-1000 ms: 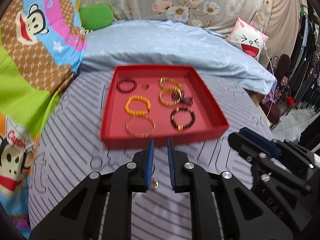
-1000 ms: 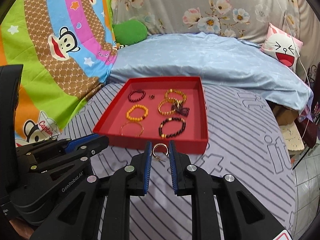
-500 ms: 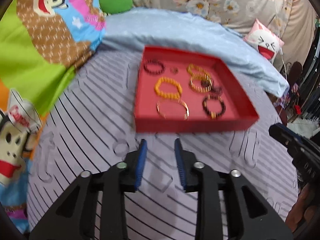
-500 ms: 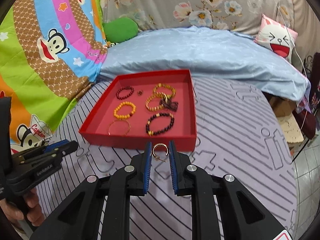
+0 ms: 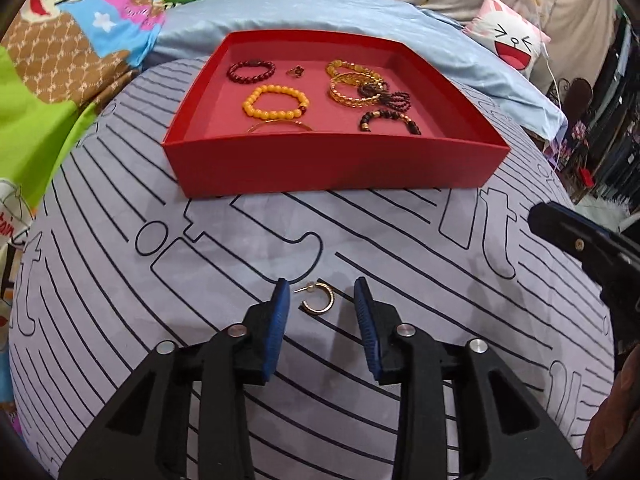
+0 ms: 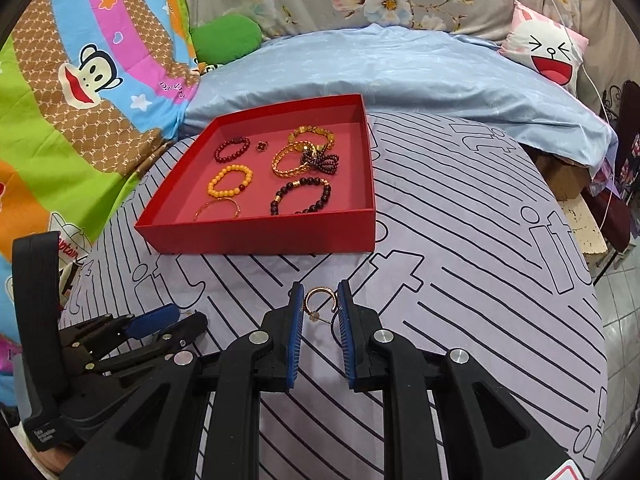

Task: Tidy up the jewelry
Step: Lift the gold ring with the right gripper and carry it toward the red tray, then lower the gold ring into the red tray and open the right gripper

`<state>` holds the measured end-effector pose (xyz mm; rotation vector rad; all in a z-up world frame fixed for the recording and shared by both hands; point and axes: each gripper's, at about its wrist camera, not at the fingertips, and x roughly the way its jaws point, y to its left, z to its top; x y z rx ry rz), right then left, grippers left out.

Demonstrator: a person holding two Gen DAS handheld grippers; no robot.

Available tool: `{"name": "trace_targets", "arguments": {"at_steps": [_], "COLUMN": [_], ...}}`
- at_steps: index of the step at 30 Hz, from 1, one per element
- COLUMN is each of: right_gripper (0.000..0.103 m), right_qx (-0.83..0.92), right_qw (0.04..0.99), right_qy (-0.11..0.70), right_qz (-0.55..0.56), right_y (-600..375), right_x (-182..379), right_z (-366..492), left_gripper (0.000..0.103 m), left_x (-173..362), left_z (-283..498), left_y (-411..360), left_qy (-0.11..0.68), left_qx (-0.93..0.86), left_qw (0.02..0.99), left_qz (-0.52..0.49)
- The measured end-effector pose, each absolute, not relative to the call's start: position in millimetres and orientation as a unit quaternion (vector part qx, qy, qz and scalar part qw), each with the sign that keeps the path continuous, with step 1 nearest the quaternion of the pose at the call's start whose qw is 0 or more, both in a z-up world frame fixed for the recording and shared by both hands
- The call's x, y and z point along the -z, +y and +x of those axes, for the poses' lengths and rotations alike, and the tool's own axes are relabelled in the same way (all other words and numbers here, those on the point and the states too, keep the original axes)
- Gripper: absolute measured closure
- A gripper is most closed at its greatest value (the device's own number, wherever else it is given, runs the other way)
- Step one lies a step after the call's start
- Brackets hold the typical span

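The left gripper [image 5: 320, 308] gapes around a light, stiff, slippery earring [image 5: 318, 302] lying before the red box [image 5: 332, 168]; grip its curve. The right gripper [image 6: 319, 308] pinches another earring [image 6: 319, 304].

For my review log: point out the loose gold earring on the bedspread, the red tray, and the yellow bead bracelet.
gold earring [image 5: 319, 297], left wrist view, on its hoop.
red tray [image 5: 332, 164], left wrist view, near outer wall.
yellow bead bracelet [image 6: 218, 180], right wrist view, on its beads.

Left wrist view low and near, facing the red tray [image 5: 332, 168] head-on across striped cloth, right wrist view higher, farther back, angled from tray's right, both sharing tray and blue bedding beyond.
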<state>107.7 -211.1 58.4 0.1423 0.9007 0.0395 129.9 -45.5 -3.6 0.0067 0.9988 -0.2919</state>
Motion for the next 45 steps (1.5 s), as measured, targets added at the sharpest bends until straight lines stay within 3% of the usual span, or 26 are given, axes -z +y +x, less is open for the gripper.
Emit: {"name": "trace_targets", "arguments": {"at_steps": [1, 11, 27, 45], "right_gripper": [0.087, 0.087, 0.087, 0.087], "right_qx": [-0.019, -0.028, -0.064, -0.048], "right_qw": [0.898, 0.898, 0.92, 0.906], "right_qy": [0.435, 0.433, 0.385, 0.419], "right_qz": [0.069, 0.071, 0.041, 0.04], "right_y": [-211, -207, -182, -179], "right_x": [-58, -59, -105, -64], "right_z": [108, 108, 186, 276], "left_gripper": [0.083, 0.084, 0.084, 0.083], "left_x": [4, -3, -92, -49], "left_z": [129, 124, 202, 293], "left_y": [-46, -43, -48, -56], "left_qy": [0.477, 0.473, 0.397, 0.425], "left_qx": [0.141, 0.148, 0.147, 0.118], "left_qw": [0.868, 0.869, 0.906, 0.898], "left_qz": [0.006, -0.001, -0.009, 0.003]}}
